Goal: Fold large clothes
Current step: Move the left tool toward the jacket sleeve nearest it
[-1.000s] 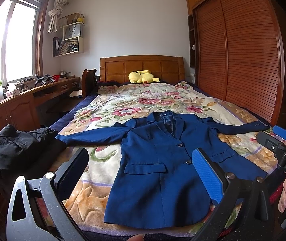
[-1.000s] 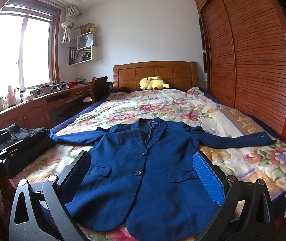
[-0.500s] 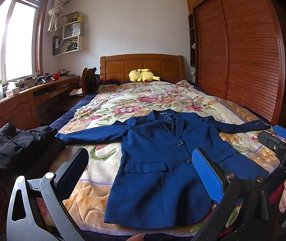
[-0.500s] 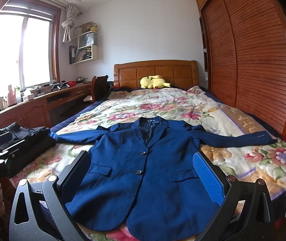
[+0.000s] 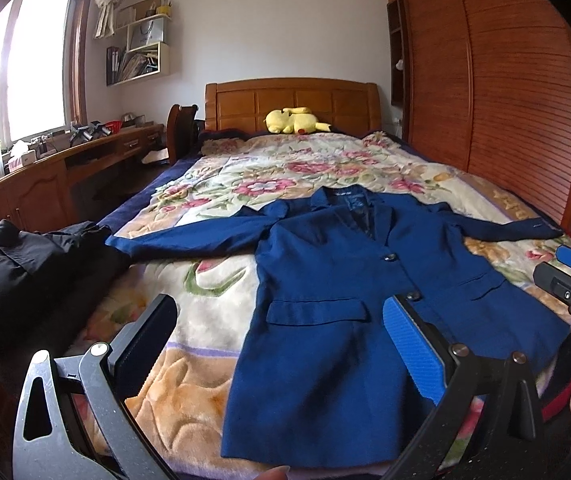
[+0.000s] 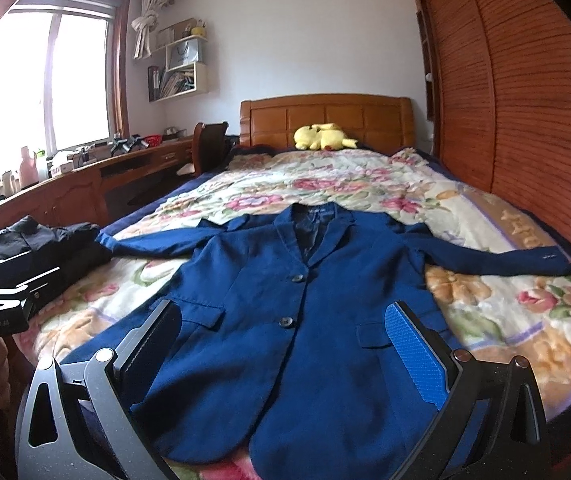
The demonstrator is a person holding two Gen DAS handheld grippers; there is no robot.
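A navy-blue buttoned blazer (image 6: 285,320) is lying flat (sleeves spread) on the floral blanket (image 6: 505,320); both the left gripper (image 5: 281,344) and right gripper (image 6: 281,344) are gaping wide, gripping nothing.

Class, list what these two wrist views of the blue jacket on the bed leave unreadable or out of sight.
- Blue jacket hem: right wrist view, hidden behind the right gripper frame.
- Collar label: left wrist view, too small to read.
- Black clothes: left wrist view, cut off by the left edge; garment type unclear.
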